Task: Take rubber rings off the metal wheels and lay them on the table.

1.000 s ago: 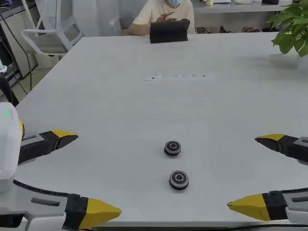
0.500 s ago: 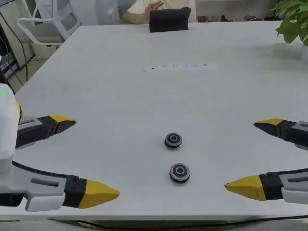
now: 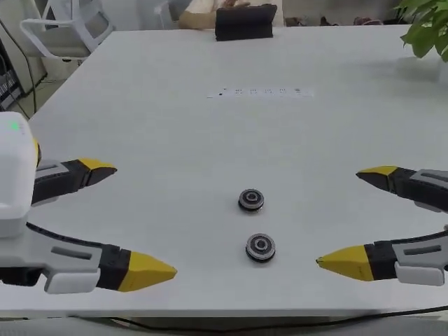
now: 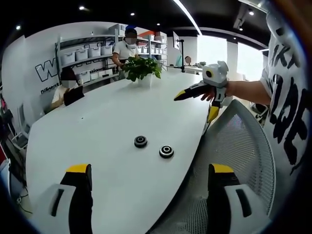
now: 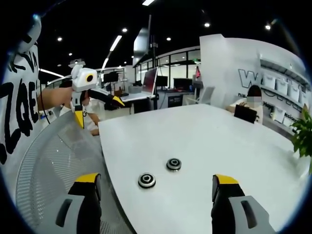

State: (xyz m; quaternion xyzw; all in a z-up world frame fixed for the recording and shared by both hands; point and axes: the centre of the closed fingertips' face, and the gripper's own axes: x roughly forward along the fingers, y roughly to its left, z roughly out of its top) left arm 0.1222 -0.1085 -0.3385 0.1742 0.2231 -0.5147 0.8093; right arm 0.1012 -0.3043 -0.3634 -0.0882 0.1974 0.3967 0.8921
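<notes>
In the head view, two metal wheels lie flat on the white table (image 3: 175, 126), close to its near edge and slightly apart from each other: the far wheel (image 3: 251, 200) and the near wheel (image 3: 260, 248). Each has a dark rubber ring around its rim. The left gripper (image 3: 129, 220) is held at the left and the right gripper (image 3: 341, 218) at the right. Both have their yellow-tipped jaws spread wide, grasp nothing, and are well apart from the wheels. Farther back a power strip (image 3: 259, 92) lies on the table, and a dark tablet (image 3: 245, 22) stands at the far edge.

In the left gripper view, this gripper's jaws stand wide apart with nothing between them. Beyond them lie the far wheel (image 4: 141, 141) and the near wheel (image 4: 166, 151), the latter closer to the table edge. The right gripper (image 4: 204, 90) is held in a hand past the edge. A potted plant (image 4: 141, 68) stands on the far end.

In the right gripper view, the jaws likewise gape, holding nothing. The near wheel (image 5: 146, 181) and far wheel (image 5: 173, 164) rest ahead on the table, and the left gripper (image 5: 85, 87) shows at upper left.
</notes>
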